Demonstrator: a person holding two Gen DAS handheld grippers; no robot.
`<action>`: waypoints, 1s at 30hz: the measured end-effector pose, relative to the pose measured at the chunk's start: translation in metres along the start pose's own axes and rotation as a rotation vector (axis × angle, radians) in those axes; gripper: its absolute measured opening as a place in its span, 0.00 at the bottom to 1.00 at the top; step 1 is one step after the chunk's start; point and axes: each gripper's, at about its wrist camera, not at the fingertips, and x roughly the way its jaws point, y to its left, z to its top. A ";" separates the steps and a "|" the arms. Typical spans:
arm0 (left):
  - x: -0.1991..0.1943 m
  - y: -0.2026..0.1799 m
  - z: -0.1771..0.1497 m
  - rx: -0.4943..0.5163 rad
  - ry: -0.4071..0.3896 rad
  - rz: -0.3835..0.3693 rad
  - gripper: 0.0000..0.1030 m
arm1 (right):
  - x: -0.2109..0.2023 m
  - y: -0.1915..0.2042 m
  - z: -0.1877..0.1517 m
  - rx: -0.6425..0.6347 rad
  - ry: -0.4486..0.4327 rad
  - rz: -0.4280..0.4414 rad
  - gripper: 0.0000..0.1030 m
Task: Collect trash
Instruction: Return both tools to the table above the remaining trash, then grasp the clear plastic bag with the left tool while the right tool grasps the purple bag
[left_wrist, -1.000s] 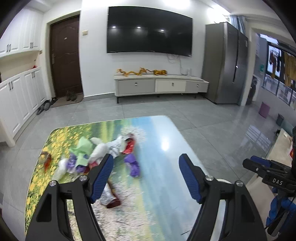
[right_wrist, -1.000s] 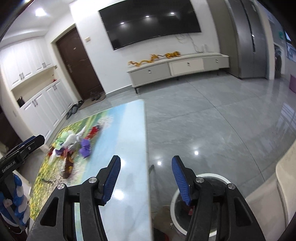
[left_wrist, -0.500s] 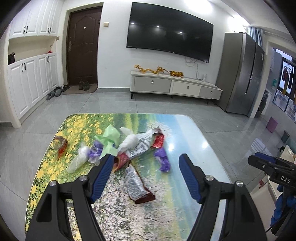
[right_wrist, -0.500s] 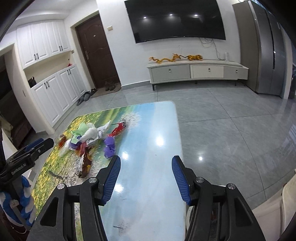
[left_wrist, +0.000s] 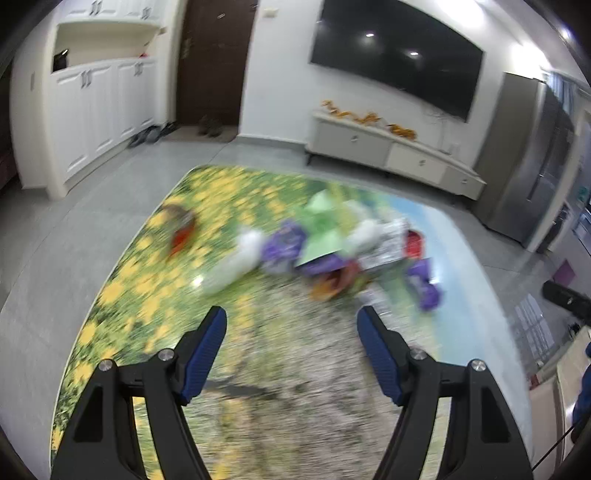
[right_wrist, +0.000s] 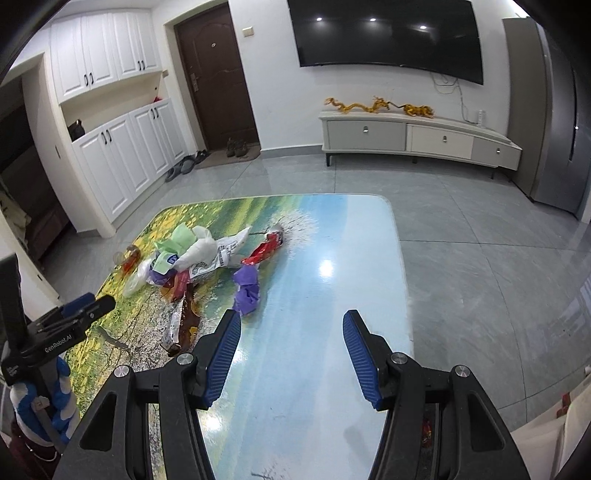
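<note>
A heap of trash lies on the picture-printed table (right_wrist: 332, 280): a green wrapper (right_wrist: 181, 238), a white printed bag (right_wrist: 218, 251), a red wrapper (right_wrist: 264, 251), a purple wrapper (right_wrist: 246, 290) and a brown packet (right_wrist: 183, 325). The left wrist view is blurred; it shows the same heap, with the green wrapper (left_wrist: 323, 230) and purple wrapper (left_wrist: 424, 282). My left gripper (left_wrist: 291, 338) is open and empty, short of the heap. My right gripper (right_wrist: 291, 338) is open and empty over the table's right half, to the right of the purple wrapper.
A small red-and-clear piece (right_wrist: 129, 258) lies apart near the table's left edge. The left gripper's body (right_wrist: 55, 332) shows at the left of the right wrist view. A TV cabinet (right_wrist: 417, 136) and white cupboards (right_wrist: 122, 158) stand beyond on the grey tiled floor.
Both grippers have swung left toward the trash heap. The left gripper has come closer to it and its view is now blurred. The white bin seen under the right gripper is out of view.
</note>
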 end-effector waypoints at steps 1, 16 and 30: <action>0.003 0.012 -0.003 -0.023 0.012 0.010 0.70 | 0.006 0.003 0.002 -0.008 0.007 0.006 0.54; 0.045 0.071 0.011 0.006 0.093 0.028 0.70 | 0.103 0.034 0.019 -0.089 0.126 0.103 0.54; 0.113 0.054 0.039 0.130 0.162 0.006 0.38 | 0.168 0.037 0.025 -0.100 0.211 0.094 0.50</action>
